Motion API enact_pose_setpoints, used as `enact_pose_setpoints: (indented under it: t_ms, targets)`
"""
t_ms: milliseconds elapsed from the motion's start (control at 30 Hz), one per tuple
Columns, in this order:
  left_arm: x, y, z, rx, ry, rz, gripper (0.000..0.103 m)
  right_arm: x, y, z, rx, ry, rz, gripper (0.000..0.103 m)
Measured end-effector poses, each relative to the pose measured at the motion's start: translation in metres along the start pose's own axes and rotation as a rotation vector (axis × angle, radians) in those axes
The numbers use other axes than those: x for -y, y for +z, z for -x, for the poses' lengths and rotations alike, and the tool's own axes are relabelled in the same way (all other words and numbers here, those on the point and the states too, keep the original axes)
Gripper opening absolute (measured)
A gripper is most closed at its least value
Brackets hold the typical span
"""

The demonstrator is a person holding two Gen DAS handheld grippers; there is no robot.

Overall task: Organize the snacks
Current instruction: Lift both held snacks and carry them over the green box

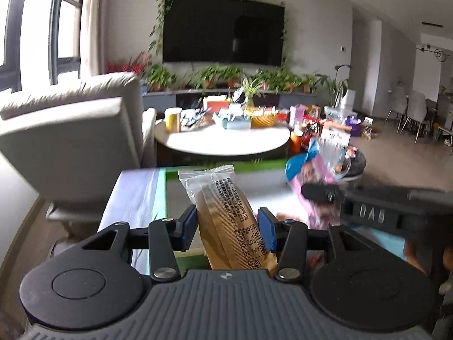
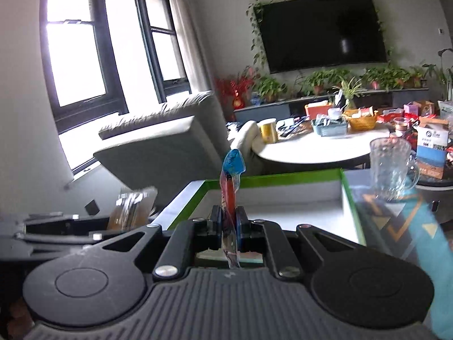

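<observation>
My left gripper [image 1: 228, 223] is shut on a clear-wrapped brown biscuit pack [image 1: 226, 221] that stands upright between its blue pads. My right gripper [image 2: 230, 221] is shut on a flat pink and blue snack pouch [image 2: 230, 187], seen edge-on, held above the green-rimmed white tray [image 2: 283, 177]. In the left wrist view the pouch [image 1: 308, 175] and the right gripper's arm [image 1: 368, 198] reach in from the right above the tray [image 1: 254, 167]. In the right wrist view the biscuit pack [image 2: 133, 209] and left gripper show at the left, blurred.
A clear glass mug [image 2: 392, 167] stands right of the tray on a patterned cloth. A grey armchair [image 1: 70, 147] is at the left. A round white table [image 1: 223, 138] behind holds a yellow can, baskets and several snack boxes.
</observation>
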State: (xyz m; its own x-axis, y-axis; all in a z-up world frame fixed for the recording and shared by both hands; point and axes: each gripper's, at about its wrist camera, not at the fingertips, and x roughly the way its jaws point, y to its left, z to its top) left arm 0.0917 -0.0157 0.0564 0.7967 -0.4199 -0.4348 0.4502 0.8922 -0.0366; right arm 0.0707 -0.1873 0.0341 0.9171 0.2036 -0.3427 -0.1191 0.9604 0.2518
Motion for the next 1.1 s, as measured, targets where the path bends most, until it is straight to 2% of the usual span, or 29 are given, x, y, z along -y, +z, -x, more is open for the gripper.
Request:
enact_pose_setpoints:
  t_ms: [100, 400, 767, 1100]
  targets:
    - [0.002, 0.011, -0.013, 0.019, -0.009, -0.01, 0.044, 0.006, 0.006, -0.008, 0.011, -0.012, -0.005, 0.015]
    - [0.001, 0.027, -0.053, 0.008, 0.001, -0.004, 0.044, 0.024, 0.012, -0.027, 0.017, -0.035, -0.034, 0.015]
    - [-0.001, 0.022, -0.102, -0.079, 0.005, 0.018, 0.044, 0.042, 0.007, -0.058, -0.042, -0.065, -0.103, 0.015]
    - [-0.002, 0.015, -0.121, -0.146, 0.002, 0.025, 0.044, 0.049, -0.004, -0.068, -0.099, -0.082, -0.14, 0.015]
